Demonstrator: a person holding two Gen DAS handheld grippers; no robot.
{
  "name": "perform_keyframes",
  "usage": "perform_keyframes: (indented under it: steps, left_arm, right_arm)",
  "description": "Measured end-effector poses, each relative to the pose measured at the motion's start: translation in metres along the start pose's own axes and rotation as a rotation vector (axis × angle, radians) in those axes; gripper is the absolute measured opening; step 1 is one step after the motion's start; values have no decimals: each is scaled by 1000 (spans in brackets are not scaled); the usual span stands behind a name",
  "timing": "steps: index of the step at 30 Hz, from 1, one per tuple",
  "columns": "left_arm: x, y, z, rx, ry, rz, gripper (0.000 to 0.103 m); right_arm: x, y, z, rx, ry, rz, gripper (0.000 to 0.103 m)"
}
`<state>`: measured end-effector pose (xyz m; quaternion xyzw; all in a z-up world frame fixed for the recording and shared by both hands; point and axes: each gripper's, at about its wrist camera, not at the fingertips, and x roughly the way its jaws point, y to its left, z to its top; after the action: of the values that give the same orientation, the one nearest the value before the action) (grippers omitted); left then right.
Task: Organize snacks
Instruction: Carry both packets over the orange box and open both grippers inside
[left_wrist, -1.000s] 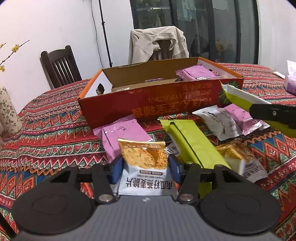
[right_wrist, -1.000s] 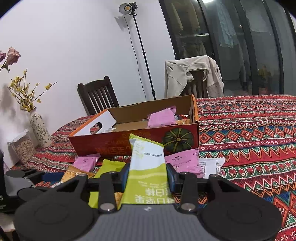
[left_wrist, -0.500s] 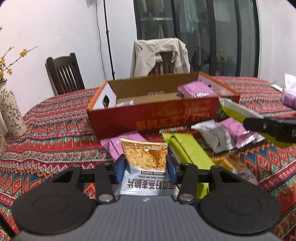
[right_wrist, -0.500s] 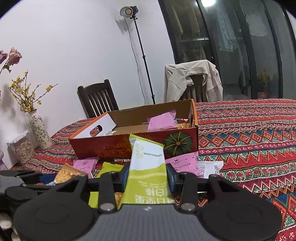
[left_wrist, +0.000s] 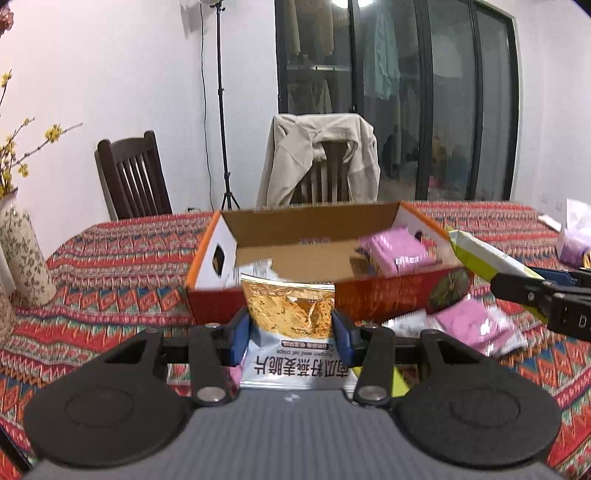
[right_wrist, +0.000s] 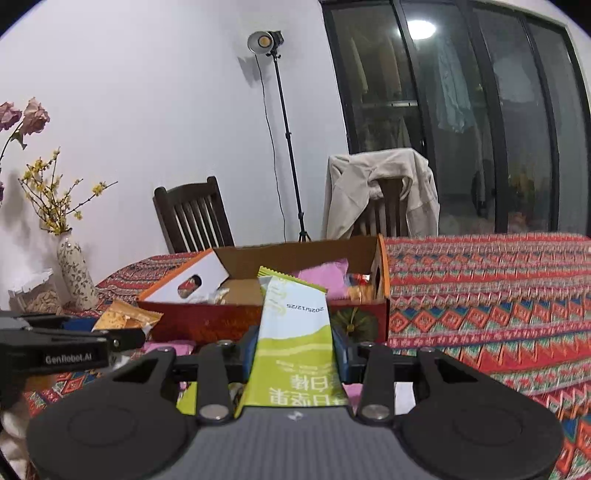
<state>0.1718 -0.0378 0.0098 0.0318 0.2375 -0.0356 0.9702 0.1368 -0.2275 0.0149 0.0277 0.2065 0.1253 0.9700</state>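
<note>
Right now our left gripper (left_wrist: 291, 334) pinches an orange-and-white crisp packet (left_wrist: 290, 325), its blue pads (left_wrist: 240, 338) pressed on both edges, and the packet stands raised above the patterned tablecloth (left_wrist: 110, 266). Just beyond it sits the open red cardboard box (left_wrist: 295, 295), with a pink packet (left_wrist: 397, 251) lying at its right end. Our right gripper (right_wrist: 295, 349) clamps a green-and-white snack bar packet (right_wrist: 295, 332) the same way, tilted up toward the box's near wall. From the left camera we see that bar (left_wrist: 480, 254) poking in from the right, near the box's right corner. More pink packets (left_wrist: 476, 326) lie on the cloth near the box. Farther left stands a flowered vase (left_wrist: 22, 251); two chairs (left_wrist: 133, 173) wait behind the table.
</note>
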Motion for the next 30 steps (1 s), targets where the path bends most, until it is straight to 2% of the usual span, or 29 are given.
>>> perform_keyframes:
  steps: [12, 21, 30]
  left_arm:
    - [30, 12, 52, -102, -63, -1, 47]
    - [66, 29, 82, -188, -83, 52, 47]
    - [113, 39, 84, -202, -57, 107, 47]
  right_arm:
    - [36, 14, 51, -61, -49, -30, 39]
    - [81, 21, 74, -43, -58, -32, 39]
    - [132, 16, 78, -4, -43, -45, 39]
